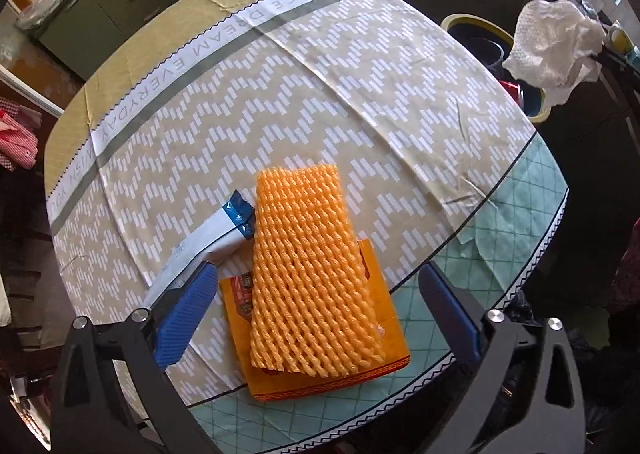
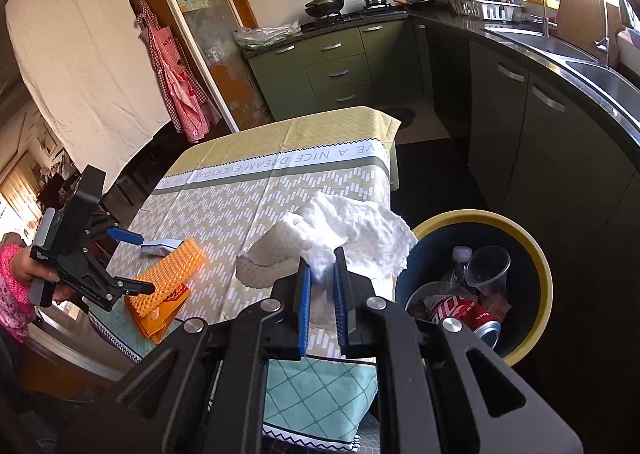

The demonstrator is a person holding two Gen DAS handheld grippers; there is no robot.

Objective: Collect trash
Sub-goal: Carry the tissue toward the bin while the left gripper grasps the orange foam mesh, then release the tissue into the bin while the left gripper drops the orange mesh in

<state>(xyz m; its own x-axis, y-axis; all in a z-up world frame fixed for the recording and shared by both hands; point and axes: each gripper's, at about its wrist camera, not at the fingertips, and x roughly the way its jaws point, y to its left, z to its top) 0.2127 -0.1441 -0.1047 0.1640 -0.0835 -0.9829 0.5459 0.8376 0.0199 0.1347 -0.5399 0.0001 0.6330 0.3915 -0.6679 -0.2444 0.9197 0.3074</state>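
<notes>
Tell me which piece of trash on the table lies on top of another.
The orange foam net. It lies across the flat orange packet, while the blue-and-white wrapper beside them rests directly on the tablecloth.

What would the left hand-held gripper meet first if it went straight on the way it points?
Most likely the orange foam net, which lies between the open fingers of the left hand-held gripper, on top of an orange packet. Depth is unclear.

An orange foam net (image 1: 310,274) is laid flat across an orange packet (image 1: 384,374) near the table's edge. A blue-white wrapper (image 1: 224,232) is seen just beside it. A crumpled white paper towel (image 2: 340,234) is held aloft beside the yellow-rimmed bin (image 2: 536,254), in which a red can (image 2: 466,316), a clear cup (image 2: 488,266) and a bottle (image 2: 460,258) are contained.
</notes>
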